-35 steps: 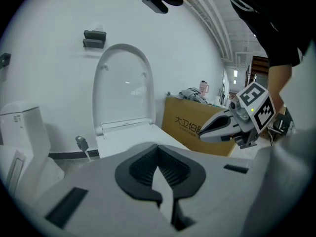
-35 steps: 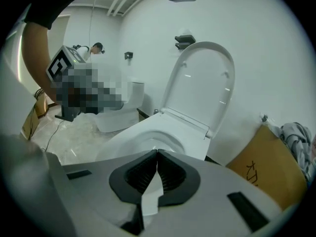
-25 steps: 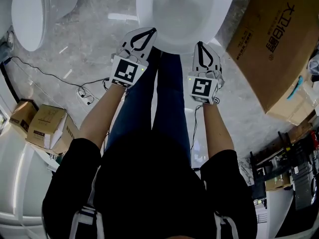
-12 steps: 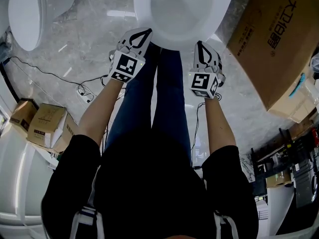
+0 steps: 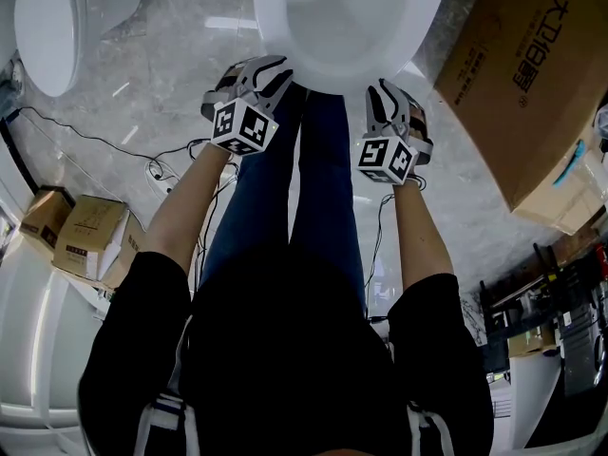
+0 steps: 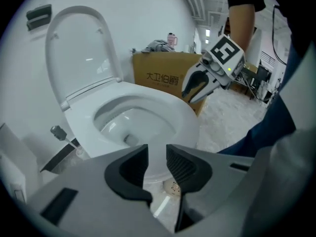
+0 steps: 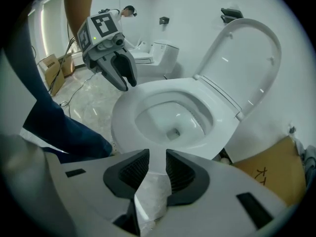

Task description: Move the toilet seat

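Observation:
A white toilet (image 5: 347,17) stands just ahead of me, its lid (image 6: 81,53) raised against the wall and its seat ring (image 6: 165,110) lying down on the bowl. Both grippers hover in front of the bowl's front rim, apart from it. At the rim's left corner, my left gripper (image 5: 269,74) is opening its jaws, with nothing between them (image 6: 157,158). My right gripper (image 5: 388,98) hangs at the rim's right corner, jaws also opening and empty (image 7: 157,169). Each gripper shows in the other's view: the right one (image 6: 196,85), the left one (image 7: 122,77).
A large cardboard box (image 5: 532,74) stands close to the toilet's right side. A second toilet (image 5: 52,27) is at the far left. A cable (image 5: 95,145) runs over the marble floor, and small boxes (image 5: 85,240) lie at the left. The person's legs are between the grippers.
Both grippers' jaws have gone from shut to slightly parted. The left gripper has rolled a little, and both have edged closer to the bowl's front rim.

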The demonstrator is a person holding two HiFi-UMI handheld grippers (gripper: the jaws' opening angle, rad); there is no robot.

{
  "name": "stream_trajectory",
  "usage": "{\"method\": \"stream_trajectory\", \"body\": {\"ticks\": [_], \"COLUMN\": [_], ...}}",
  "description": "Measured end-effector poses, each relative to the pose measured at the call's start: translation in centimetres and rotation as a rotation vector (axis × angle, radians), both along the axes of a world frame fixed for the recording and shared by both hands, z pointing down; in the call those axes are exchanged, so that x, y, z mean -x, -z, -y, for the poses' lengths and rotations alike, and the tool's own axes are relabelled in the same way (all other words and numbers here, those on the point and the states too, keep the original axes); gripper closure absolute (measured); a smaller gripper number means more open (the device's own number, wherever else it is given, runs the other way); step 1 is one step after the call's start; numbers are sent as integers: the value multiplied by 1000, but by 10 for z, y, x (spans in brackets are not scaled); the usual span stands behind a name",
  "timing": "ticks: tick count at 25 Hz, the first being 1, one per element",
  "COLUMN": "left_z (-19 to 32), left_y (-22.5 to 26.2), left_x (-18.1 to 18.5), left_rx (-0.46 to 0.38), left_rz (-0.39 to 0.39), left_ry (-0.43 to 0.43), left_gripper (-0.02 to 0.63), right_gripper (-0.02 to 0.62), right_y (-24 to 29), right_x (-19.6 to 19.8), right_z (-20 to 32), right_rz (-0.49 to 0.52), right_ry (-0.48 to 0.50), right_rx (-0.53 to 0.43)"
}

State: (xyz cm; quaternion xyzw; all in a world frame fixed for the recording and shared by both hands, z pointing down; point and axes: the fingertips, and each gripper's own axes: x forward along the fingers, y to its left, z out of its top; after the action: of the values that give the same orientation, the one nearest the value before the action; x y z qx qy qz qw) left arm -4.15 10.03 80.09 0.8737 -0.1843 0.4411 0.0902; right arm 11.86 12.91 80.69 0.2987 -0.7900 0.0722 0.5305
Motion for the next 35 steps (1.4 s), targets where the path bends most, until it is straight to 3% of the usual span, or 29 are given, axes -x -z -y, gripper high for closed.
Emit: {"method": "stream_trajectory", "body": {"ticks": [6,10,15,20,25,30,35], "left_z": [-14,-18,-18,-21,-21,-19,-23], "left_y": [-16,-23,-29,-36,-40,-40,-37], "left_x": [0,3,-1,-7,-9,-8,-9], "left_rx": [-14,-45,-127,-171,-157,-151,-187], "left_rz": [85,149,223,278,296,310,308], "left_ry": [-160,-236,-368,-492,-533,-496,-489], "left_gripper": [396,321,301,299,299,299,299], "right_gripper": [387,334,305,295,291,287,287], "right_y": [-13,-19,-24,-31,-37,-38,-32], "right_x": [2,7,18,25,29,31,33], "right_z": [-12,-25,-30,-24,-19,-21,-18], "right_rz": [-24,-82,-163,-213,-257,-316,-301], "right_ry": [66,176,332,406,478,667,621], "right_rx": [49,70,47,25,46,1,-32]}}
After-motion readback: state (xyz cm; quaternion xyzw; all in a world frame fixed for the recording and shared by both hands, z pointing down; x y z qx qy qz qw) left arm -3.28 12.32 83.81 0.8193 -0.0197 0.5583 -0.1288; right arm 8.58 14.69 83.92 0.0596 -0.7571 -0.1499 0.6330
